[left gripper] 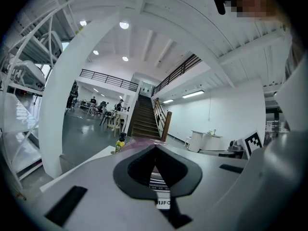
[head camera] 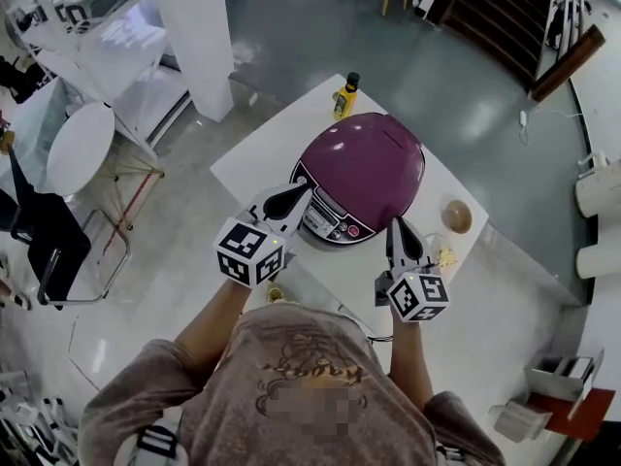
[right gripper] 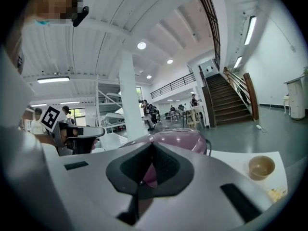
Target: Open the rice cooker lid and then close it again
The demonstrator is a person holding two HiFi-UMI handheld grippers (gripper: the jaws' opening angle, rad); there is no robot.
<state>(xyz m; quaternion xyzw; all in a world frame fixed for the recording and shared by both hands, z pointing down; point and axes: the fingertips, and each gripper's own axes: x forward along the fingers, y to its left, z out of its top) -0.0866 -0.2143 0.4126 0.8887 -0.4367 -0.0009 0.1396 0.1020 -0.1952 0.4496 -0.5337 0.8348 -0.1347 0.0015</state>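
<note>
head view showed the purple rice cooker sitting on the white desk with its lid down, just ahead of both grippers on the side away from the person. the left gripper pointed at the cooker's front left, its tip just beside the control panel, and looked to me the nearer of the two to the lid's front edge. the right gripper stood by the front right of the body, a little apart from it. both were clenched with nothing between the jaws. i judged the lid's catch to lie at the front above the panel, so the left hand seemed better placed for it. left gripper view caught only a strip of panel behind its closed jaws, plus a yellow bottle beyond. right gripper view alone showed the lid's dome rising ahead and a small bowl off to its right.
</note>
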